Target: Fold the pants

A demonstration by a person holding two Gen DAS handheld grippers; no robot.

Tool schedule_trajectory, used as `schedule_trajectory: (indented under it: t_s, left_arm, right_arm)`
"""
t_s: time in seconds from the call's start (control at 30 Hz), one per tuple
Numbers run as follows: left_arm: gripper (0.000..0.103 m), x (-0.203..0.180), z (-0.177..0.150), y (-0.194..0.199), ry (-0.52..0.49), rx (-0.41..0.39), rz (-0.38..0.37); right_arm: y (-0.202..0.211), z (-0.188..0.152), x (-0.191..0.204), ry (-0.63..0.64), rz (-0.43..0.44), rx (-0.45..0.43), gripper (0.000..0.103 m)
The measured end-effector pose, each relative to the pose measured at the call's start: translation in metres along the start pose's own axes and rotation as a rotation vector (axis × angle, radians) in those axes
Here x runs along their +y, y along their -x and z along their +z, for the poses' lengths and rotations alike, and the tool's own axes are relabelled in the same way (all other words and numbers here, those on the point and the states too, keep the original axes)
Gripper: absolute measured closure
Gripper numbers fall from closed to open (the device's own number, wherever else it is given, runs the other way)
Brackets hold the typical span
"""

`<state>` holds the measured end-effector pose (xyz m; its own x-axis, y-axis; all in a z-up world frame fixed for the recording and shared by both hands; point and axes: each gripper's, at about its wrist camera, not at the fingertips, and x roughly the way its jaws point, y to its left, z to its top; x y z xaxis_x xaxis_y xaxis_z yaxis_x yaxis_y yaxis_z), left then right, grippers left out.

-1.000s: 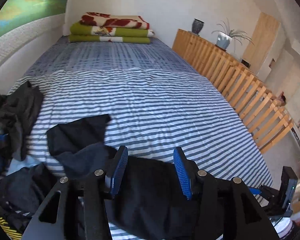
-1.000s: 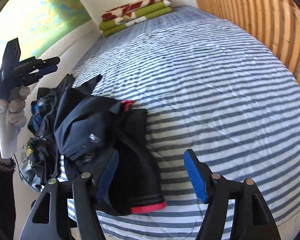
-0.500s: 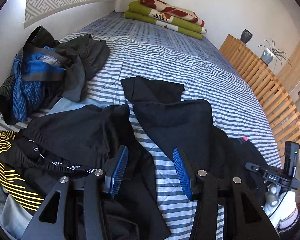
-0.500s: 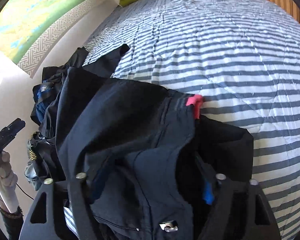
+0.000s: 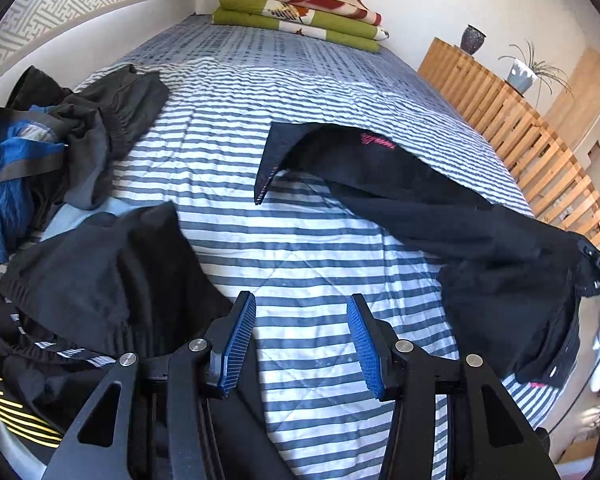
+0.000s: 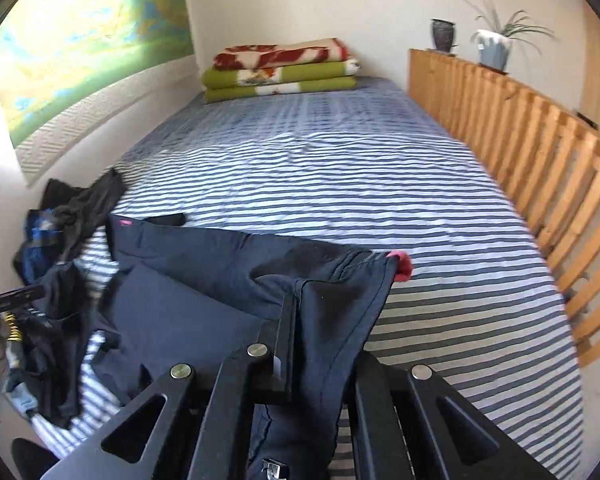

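Dark navy pants (image 6: 204, 280) with a pink tag (image 6: 402, 266) stretch across the striped bed (image 6: 340, 168). One end is lifted off the cover. My right gripper (image 6: 316, 344) is shut on that end, and cloth drapes over its fingers and hides the pads. In the left wrist view the pants (image 5: 440, 216) run from mid-bed to the right edge, where they hang from the right gripper (image 5: 598, 266). My left gripper (image 5: 302, 344) is open over bare striped cover, blue pads (image 5: 240, 340) apart, left of the pants and touching no cloth.
A heap of dark, blue and yellow-striped clothes (image 5: 60, 184) lies at the bed's left side by the wall. Folded green and red blankets (image 5: 300, 12) sit at the far end. A wooden slatted rail (image 5: 532, 140) with potted plants (image 6: 496, 46) lines the right side.
My right gripper has closed on the pants and pulled them up and to the right, drawing them out over the bed. My left gripper has stayed open and now points at bare cover.
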<state>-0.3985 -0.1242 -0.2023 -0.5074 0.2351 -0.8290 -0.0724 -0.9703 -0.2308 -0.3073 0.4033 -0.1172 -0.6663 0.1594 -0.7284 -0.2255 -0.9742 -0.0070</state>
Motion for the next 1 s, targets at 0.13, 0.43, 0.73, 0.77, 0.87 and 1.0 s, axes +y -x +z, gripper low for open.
schedule_trajectory:
  t_s: [0.13, 0.43, 0.73, 0.77, 0.87, 1.0]
  left_arm:
    - [0.052, -0.045, -0.004, -0.037, -0.053, 0.064, -0.053]
    - [0.028, -0.166, -0.034, -0.109, -0.199, 0.169, -0.290]
    - [0.077, -0.196, -0.018, -0.149, -0.020, 0.183, -0.318]
    - [0.087, -0.195, -0.015, -0.148, -0.010, 0.178, -0.318]
    - [0.093, -0.195, -0.004, -0.130, -0.022, 0.129, -0.301]
    - [0.095, -0.193, 0.014, -0.079, -0.106, 0.014, -0.215]
  right_arm:
    - [-0.052, 0.001, -0.067, -0.123, -0.097, 0.116, 0.093]
    - [-0.016, -0.031, -0.096, -0.176, 0.050, 0.108, 0.053]
    - [0.049, -0.097, -0.053, -0.075, 0.258, 0.143, 0.035]
    - [0.049, -0.108, -0.044, -0.049, 0.274, 0.164, 0.035]
    - [0.030, -0.138, -0.015, 0.026, 0.269, 0.235, 0.033]
    - [-0.002, -0.154, -0.001, 0.042, 0.181, 0.257, 0.039]
